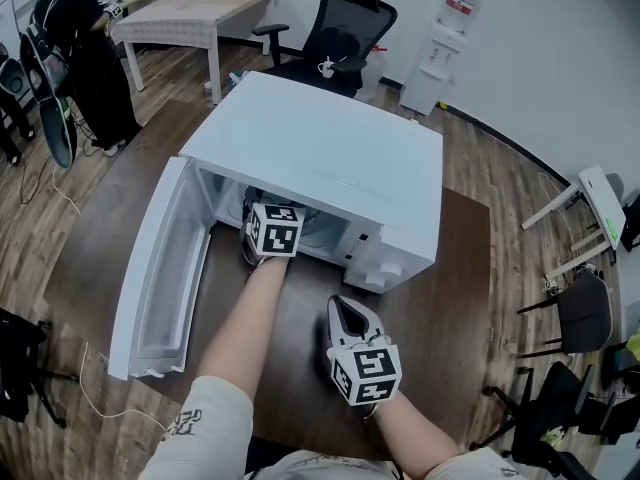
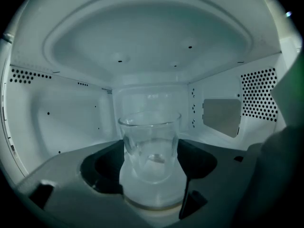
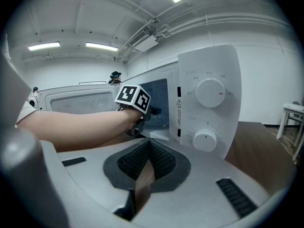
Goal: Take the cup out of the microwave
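Left gripper view, frame centre: with left gripper [image 2: 151, 171] spread wide around cup [image 2: 150, 144], ease forward level, then squeeze gently at mid-height, lifting without tipping.

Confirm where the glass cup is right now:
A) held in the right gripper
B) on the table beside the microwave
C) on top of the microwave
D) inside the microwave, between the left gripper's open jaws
D: the left gripper view shows the glass cup standing upright inside the microwave, with the jaws of the left gripper apart on either side of it.
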Demonstrator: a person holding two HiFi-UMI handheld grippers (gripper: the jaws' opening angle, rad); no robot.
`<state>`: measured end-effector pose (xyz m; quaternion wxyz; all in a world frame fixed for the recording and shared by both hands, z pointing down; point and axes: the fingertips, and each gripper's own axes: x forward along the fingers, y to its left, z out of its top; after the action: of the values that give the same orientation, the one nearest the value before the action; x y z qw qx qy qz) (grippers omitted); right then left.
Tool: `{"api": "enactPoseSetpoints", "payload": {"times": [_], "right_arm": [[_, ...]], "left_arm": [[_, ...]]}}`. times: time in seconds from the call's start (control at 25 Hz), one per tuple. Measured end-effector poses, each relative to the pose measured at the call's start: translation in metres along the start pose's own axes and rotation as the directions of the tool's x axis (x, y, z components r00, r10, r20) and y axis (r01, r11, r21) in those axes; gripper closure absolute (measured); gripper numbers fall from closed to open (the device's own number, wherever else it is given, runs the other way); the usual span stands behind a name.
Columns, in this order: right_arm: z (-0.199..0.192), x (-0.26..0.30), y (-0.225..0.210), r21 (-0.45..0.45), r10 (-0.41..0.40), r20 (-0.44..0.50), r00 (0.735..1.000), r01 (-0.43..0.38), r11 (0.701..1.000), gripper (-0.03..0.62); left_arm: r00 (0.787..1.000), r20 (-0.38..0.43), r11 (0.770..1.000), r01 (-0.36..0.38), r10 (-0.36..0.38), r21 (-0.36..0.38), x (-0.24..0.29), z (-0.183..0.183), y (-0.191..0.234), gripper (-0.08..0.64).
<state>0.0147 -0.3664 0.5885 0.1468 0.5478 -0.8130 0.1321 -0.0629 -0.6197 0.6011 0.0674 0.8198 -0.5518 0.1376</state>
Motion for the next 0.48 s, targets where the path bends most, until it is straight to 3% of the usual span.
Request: {"api": "enactPoseSetpoints", "payload": {"times": [0.48], "right_arm": [[-0.0028,0.0005,-0.0022,0.001,-0.006,-0.003,1.0,0.006,1.0,0.58]], "left_arm": [[1.0,0.028,0.999,0.008,-0.009,0.034,-0.0012,0.0001,-0.0004,0.225]]}}
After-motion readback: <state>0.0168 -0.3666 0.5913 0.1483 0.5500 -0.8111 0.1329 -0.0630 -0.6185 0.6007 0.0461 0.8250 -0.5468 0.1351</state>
